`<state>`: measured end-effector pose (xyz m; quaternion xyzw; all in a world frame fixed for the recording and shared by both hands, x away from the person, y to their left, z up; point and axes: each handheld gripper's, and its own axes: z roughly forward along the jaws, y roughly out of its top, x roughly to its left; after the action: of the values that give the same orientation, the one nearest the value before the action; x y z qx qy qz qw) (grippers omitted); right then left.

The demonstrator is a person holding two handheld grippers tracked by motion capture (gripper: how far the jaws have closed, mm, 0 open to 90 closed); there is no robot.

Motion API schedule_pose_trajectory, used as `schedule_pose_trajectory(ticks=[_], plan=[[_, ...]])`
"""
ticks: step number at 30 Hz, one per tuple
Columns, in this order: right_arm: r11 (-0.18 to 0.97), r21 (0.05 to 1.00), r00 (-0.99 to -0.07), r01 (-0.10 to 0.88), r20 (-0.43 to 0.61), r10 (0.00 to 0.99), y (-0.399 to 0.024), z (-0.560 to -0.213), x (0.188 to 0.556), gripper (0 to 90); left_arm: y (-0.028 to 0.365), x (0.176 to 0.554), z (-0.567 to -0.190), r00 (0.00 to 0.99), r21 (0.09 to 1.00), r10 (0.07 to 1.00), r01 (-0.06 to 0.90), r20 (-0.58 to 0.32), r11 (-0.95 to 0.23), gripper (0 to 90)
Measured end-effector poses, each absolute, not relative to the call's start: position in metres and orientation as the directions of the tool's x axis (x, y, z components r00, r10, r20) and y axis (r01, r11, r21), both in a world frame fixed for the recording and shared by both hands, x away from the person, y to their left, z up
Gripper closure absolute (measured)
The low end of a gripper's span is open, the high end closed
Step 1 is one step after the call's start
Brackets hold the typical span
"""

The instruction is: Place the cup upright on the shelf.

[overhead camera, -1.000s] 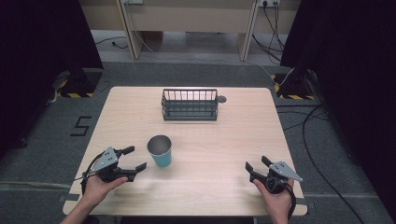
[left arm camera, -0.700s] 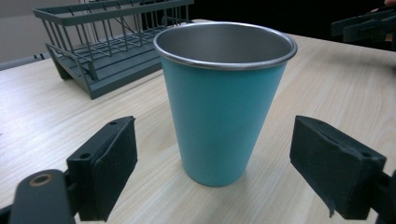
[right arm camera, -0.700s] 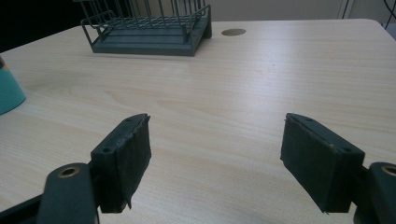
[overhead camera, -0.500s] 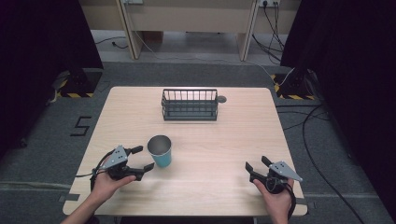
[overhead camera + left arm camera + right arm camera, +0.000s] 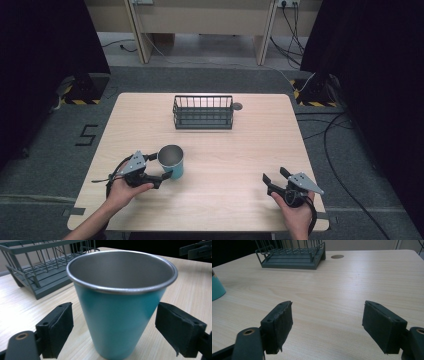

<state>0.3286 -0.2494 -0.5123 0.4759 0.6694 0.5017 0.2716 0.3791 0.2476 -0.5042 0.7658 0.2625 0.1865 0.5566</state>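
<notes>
In the high view, the left gripper [image 5: 159, 173] has been brought rightward over the last second and is now set around the teal cup [image 5: 171, 160], which stands upright near the front left of the table [image 5: 250, 150]. The wire rack [image 5: 203, 112] sits well apart, at the far middle. The right gripper [image 5: 274, 180] is unmoved, near the right front edge.

In the left gripper view, the cup [image 5: 120, 315] is seen between spread jaws, neither pad touching it; a grasp is judged imminent.

In the right gripper view, the jaws are spread over bare wood, nothing held.
</notes>
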Motion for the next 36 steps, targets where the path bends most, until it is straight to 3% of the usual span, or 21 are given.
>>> schedule_pose_trajectory(ticks=[36], plan=[[0.053,0.93,-0.408,0.365,0.109,0.906,-0.249,-0.512,0.329,24.9,0.233,0.385,-0.503,0.803,0.958,0.596,0.164,0.008,-0.235,17.2]])
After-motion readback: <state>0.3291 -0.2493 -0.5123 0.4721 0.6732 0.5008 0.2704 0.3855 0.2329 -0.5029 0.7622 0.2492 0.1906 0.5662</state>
